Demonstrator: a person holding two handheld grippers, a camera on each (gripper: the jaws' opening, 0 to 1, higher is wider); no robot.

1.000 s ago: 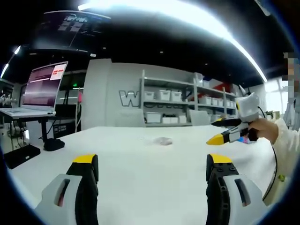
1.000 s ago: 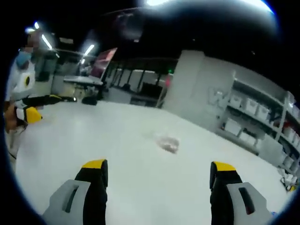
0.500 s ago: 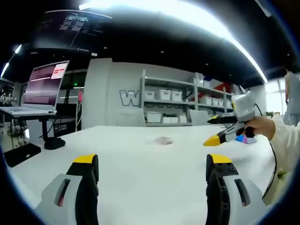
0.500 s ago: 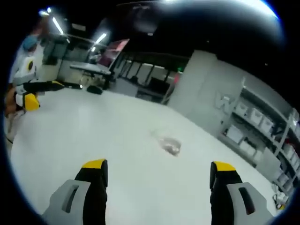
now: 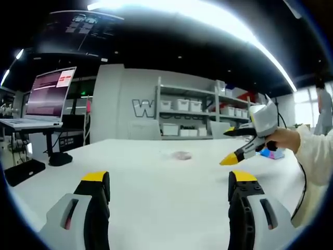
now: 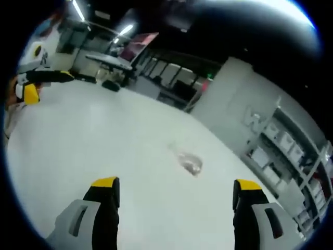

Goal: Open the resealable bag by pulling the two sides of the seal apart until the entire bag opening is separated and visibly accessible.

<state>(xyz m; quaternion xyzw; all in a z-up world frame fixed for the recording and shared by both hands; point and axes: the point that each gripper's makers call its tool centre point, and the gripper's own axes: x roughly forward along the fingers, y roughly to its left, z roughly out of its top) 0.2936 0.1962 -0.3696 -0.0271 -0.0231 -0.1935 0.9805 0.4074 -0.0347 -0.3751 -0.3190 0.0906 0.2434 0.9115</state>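
Both tongs, left point(image 5: 169, 182) and right point(image 6: 177, 188), are spread wide and holding nothing. The bag point(image 6: 189, 163) lies mid-surface point(image 6: 93, 146), looking sealed, I think. Come in low and pinch one lip each.

Left gripper view sits low over the white table point(image 5: 156, 192), level, looking across it to the shelving point(image 5: 203, 117) on the far wall — the right gripper point(image 5: 234, 146) pokes in from the right edge. Right gripper view looks down from higher, rolled, the left gripper point(image 6: 36, 86) at its left edge. Both share the tabletop and the clear bag point(image 5: 181, 155) point(image 6: 190, 164), well ahead of each.
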